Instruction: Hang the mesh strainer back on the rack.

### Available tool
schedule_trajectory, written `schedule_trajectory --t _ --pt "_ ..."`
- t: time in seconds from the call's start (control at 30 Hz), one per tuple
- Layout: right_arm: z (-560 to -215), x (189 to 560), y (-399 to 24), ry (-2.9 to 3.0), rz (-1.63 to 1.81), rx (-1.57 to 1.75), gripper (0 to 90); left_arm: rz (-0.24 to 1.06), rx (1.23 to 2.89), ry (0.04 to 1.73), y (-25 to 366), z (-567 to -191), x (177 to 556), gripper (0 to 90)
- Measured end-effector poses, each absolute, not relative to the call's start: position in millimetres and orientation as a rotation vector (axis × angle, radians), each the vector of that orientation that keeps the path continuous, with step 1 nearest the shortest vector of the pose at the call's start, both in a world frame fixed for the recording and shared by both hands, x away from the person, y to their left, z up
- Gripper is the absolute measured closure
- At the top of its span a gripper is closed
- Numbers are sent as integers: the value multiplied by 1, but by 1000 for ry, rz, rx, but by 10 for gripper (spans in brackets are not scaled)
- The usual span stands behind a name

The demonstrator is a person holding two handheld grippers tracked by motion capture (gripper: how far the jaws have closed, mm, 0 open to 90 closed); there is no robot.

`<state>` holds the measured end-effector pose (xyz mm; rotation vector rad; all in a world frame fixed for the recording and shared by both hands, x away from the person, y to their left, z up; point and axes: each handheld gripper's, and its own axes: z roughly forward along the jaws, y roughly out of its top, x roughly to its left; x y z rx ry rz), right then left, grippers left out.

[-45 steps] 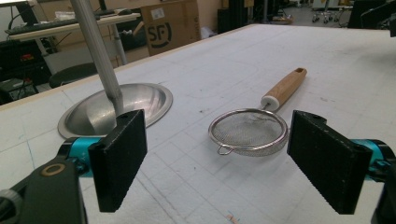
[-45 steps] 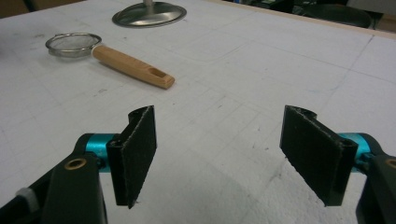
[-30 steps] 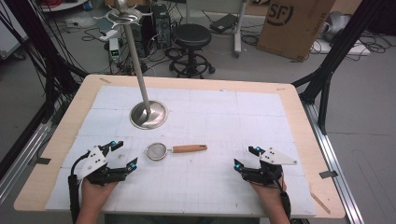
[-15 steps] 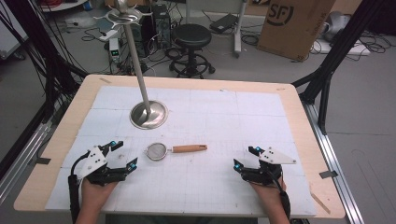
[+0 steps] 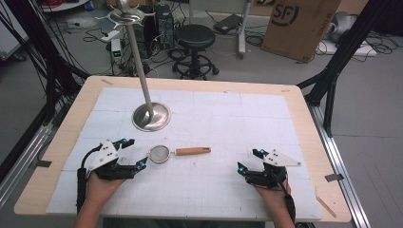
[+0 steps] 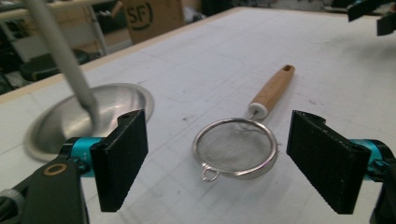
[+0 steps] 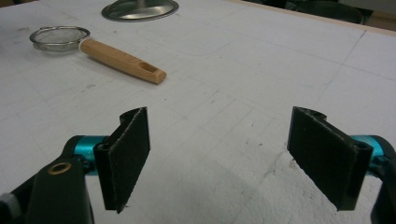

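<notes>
Two grippers, jaws spread, left gripper (image 5: pixel 134 153) near strainer (image 5: pixel 161 153), right gripper (image 5: pixel 250 160) apart.

The bench (image 5: pixel 266 118) lies bare across its whole right half and far edge, so the right tongs (image 5: pixel 248 160), jaws spread wide, have open passage forward and to either side. The strainer (image 5: pixel 177 152) lies flat just ahead of the left tongs (image 5: pixel 134 153), whose jaws stand wider than its mesh bowl, with its wooden handle pointing right. Behind it, the stand's round metal base (image 5: pixel 151 116) and tall slanting pole (image 5: pixel 139 61) block the far left. Between strainer and base runs a clear strip of bench.
</notes>
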<state>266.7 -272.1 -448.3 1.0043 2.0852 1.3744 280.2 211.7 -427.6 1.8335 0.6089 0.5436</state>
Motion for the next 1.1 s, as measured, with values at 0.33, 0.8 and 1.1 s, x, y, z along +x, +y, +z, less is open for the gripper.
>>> schedule_trajectory --t 0.33,0.8,1.1 --pt "-448 267 -272 2084 1373 1002 205 433 1989 511 169 -407 308 235" --pt "-448 267 -272 2085 1371 1010 206 337 2215 463 119 -405 341 249" --pt "-448 268 -272 2094 1364 1002 206 302 2314 455 104 -413 352 264"
